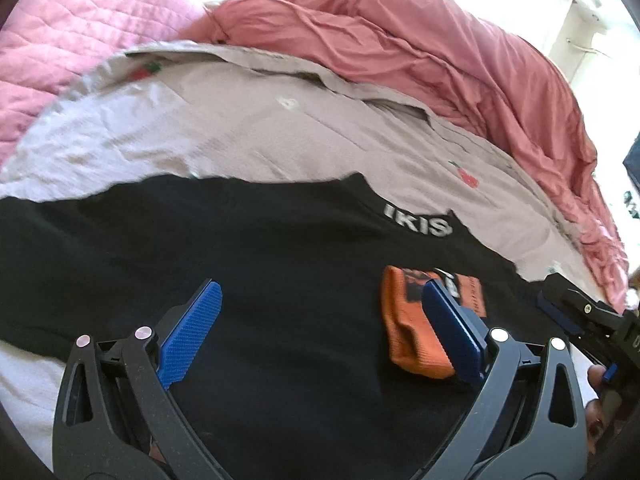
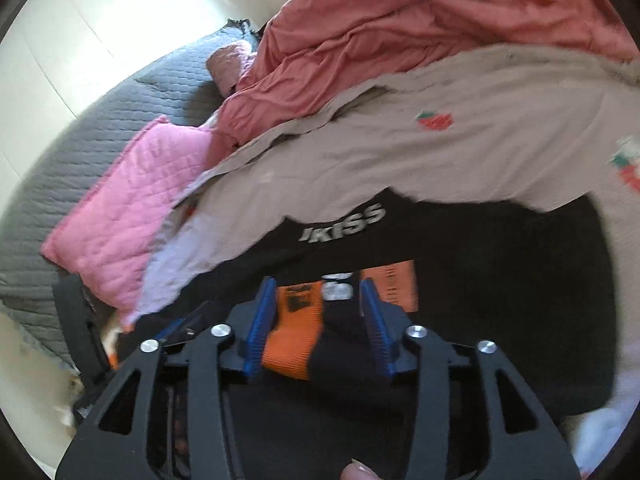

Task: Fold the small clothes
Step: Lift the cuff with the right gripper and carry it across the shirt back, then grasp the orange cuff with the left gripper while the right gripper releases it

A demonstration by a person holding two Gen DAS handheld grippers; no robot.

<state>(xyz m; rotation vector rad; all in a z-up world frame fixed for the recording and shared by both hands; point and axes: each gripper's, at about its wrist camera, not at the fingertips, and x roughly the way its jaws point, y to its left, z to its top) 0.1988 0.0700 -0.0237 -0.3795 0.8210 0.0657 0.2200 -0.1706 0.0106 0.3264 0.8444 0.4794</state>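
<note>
A small orange garment (image 1: 404, 320), folded, lies on a black garment (image 1: 260, 264) with white lettering, spread flat on the bed. My left gripper (image 1: 320, 292) hovers over the black cloth with its jaws wide open and nothing between them; its right finger (image 1: 452, 332) covers part of the orange piece. In the right wrist view the orange garment (image 2: 292, 332) lies between the fingers of my right gripper (image 2: 316, 292). That gripper's jaws stand apart and the pads do not press on it. The right gripper's side (image 1: 568, 308) shows at the edge of the left wrist view.
A beige sheet with strawberry prints (image 1: 240, 128) lies under the black garment. A crumpled salmon duvet (image 1: 420, 48) is bunched behind it. A pink quilted pillow (image 2: 132, 200) and a grey quilt (image 2: 80, 140) lie to the side. A fingertip (image 2: 358, 472) shows at the bottom.
</note>
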